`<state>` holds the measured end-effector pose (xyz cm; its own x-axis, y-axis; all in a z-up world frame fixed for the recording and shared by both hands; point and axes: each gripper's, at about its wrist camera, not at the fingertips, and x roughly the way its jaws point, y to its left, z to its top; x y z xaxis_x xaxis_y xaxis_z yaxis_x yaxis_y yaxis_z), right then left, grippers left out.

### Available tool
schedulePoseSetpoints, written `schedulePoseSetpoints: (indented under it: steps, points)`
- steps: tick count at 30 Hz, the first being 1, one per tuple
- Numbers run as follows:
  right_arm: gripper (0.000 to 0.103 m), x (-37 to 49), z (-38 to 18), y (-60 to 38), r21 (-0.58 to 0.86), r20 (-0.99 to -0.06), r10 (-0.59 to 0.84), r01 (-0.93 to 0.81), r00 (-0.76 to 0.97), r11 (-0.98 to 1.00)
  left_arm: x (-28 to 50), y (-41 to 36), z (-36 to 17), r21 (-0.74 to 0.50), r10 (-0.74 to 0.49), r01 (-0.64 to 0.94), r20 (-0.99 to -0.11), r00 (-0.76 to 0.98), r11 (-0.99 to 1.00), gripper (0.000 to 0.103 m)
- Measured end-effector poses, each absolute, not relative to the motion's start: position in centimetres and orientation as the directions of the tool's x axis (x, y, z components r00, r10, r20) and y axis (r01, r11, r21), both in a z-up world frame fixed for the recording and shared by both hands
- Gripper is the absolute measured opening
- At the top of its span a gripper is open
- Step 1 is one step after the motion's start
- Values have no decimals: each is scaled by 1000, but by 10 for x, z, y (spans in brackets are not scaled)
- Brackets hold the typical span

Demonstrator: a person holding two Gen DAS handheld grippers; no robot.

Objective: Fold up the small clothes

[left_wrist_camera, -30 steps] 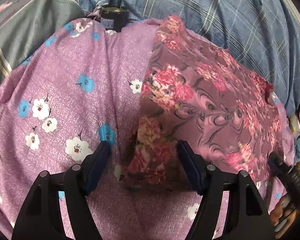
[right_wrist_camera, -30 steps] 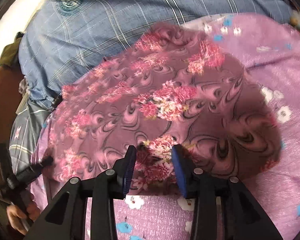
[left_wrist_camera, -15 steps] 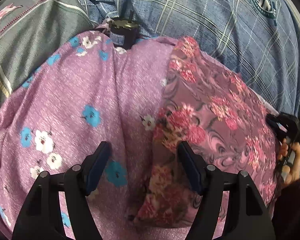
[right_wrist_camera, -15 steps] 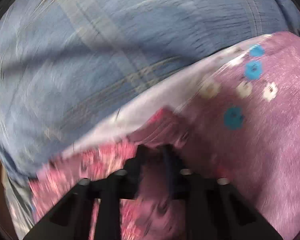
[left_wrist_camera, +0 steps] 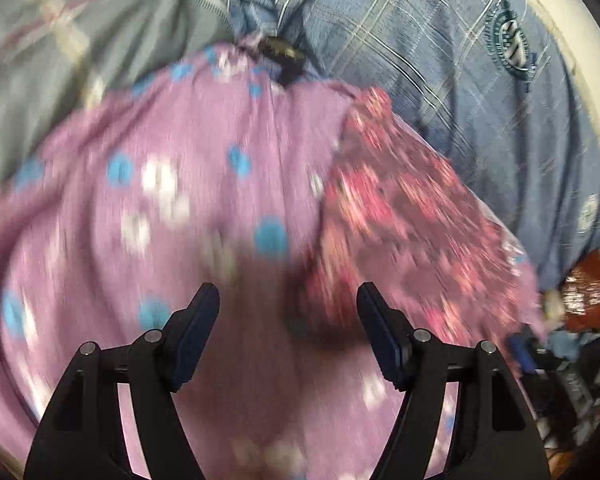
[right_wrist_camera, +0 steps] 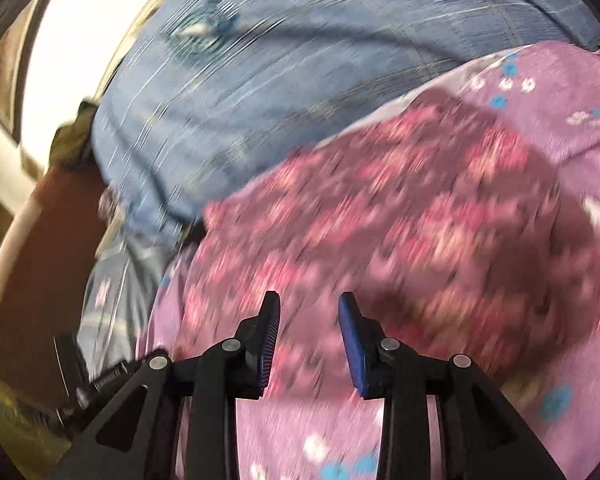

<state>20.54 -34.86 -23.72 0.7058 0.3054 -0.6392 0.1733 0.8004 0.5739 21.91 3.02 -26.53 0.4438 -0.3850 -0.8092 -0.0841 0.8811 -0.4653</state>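
Blue plaid bedding (left_wrist_camera: 480,92) under a purple flowered cloth (left_wrist_camera: 172,208). Rose-print garment (right_wrist_camera: 400,220) lies on it. Left gripper (left_wrist_camera: 288,304) jaws spread, empty; right gripper (right_wrist_camera: 309,312) jaws just reopened, empty.

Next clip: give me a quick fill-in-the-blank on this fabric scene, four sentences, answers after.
1. The dark floral cloth lies on a lilac sheet printed with white and ____ flowers.
2. Beyond both lies a ____ plaid shirt.
3. The left gripper is ____.
4. Between the fingertips of the right gripper is ____.

Missing words: blue; blue; open; nothing

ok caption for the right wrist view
Right gripper, jaws open, above a pink floral garment on lilac cloth.
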Motion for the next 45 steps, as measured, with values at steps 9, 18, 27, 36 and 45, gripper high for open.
schedulePoseSetpoints:
  steps: [9,18,27,36,45]
  points:
    - [33,193,-276,-328,643,-611,410,124,677,756,204,-16,-281,-679,-593,-91,-692,413,729,71]
    - [33,214,-285,-348,650,-618,403,151,675,744,252,-24,-290,-745,-577,-199,-632,518,637,68]
    - [32,213,-290,-387,711,-586,393,217,709,669,271,-30,-291,-700,-497,-273,-679,540,660,11]
    - [33,174,-272,-461,729,-540,249,299,804,616,265,-116,-178,-427,-372,73,-676,636,901,7]
    - [33,132,-275,-543,782,-505,133,388,853,488,218,-304,-141,-169,-443,476,-706,552,863,7]
